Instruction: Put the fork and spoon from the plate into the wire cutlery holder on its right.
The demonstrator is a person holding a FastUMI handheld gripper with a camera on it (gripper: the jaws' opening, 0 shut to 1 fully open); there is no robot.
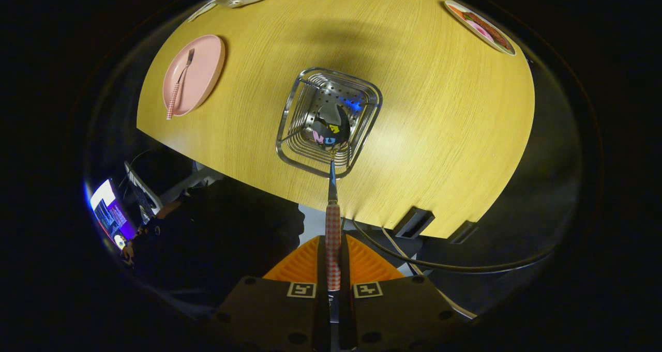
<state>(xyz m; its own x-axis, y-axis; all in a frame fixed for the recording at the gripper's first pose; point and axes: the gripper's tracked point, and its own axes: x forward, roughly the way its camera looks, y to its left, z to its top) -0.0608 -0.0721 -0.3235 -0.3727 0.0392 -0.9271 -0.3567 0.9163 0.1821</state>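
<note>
The tongs (333,269) point steeply down over the holder (329,120), clamped on the spoon (332,186), whose bowl hangs inside it. The fork (179,83) lies on the plate (202,73), left of the holder on the worktop (439,124).

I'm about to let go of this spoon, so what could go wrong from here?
The spoon hangs bowl-down over the near rim of the wire cutlery holder, so released now it may catch the rim and tip out. The gripper pinches only its thin checked handle, so it could swivel. The fork still lies on the pink plate.
</note>
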